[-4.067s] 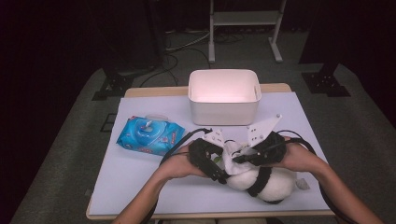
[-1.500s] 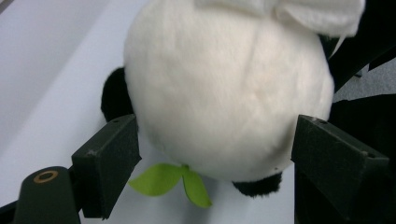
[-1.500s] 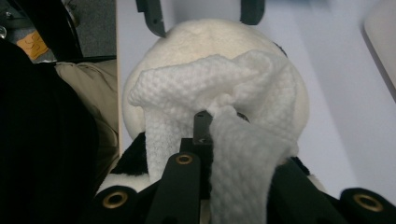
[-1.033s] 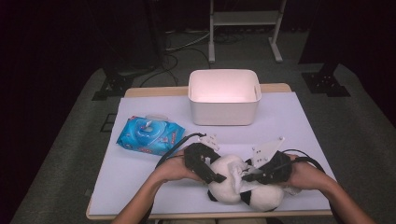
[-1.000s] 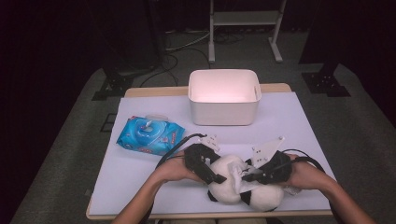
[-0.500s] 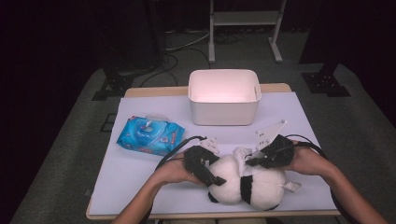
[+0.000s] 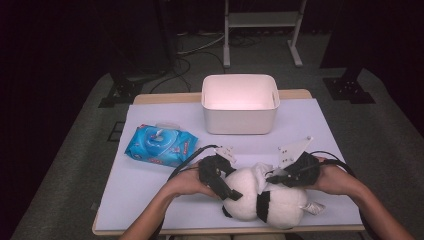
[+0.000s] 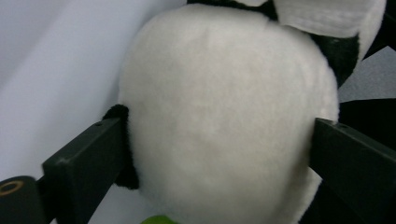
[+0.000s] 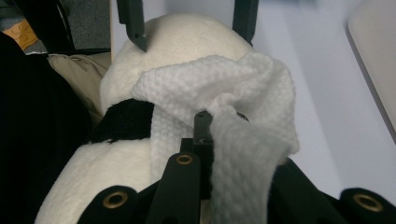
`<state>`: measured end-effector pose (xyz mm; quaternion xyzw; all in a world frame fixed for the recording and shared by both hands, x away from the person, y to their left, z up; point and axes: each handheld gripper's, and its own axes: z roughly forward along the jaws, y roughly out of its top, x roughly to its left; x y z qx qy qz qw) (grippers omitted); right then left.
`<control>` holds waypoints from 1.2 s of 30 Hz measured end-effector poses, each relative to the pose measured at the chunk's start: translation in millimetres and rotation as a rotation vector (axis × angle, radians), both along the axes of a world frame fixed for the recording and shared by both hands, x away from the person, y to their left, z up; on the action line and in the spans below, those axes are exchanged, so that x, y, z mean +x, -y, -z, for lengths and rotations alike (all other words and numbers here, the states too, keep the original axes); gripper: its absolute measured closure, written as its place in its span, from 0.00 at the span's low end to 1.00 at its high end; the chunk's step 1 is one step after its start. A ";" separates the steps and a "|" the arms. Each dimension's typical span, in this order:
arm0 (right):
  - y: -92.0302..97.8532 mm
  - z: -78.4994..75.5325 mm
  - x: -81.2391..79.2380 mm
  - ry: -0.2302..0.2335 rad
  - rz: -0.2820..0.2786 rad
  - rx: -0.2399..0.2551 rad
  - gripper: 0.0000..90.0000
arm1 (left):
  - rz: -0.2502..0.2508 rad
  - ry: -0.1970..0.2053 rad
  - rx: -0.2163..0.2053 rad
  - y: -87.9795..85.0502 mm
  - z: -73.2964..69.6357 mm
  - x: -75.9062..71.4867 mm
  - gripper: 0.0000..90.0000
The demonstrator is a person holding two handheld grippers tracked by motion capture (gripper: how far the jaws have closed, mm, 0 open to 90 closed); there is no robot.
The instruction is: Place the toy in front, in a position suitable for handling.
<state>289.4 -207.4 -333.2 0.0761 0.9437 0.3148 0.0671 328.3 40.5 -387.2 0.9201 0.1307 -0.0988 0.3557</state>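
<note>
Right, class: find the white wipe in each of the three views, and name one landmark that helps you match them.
High view: the white wipe lies on top of the plush panda, at the right hand-held gripper.
Left gripper view: at the top right edge, over the panda's head.
Right gripper view: centre, draped around the shut jaws.
Shared landmark: the panda's round white head.
</note>
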 end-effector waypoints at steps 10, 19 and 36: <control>-1.4 1.6 2.5 0.008 -0.002 0.003 0.91 | 0.013 -0.073 -0.012 3.5 7.1 11.0 0.07; 1.8 0.6 18.8 0.003 0.034 0.016 0.91 | -0.027 -0.013 -0.064 -3.8 -1.2 15.0 0.43; -9.7 -6.8 74.2 -0.036 0.065 0.029 0.91 | -0.091 0.080 -0.035 -14.7 -16.6 45.7 0.43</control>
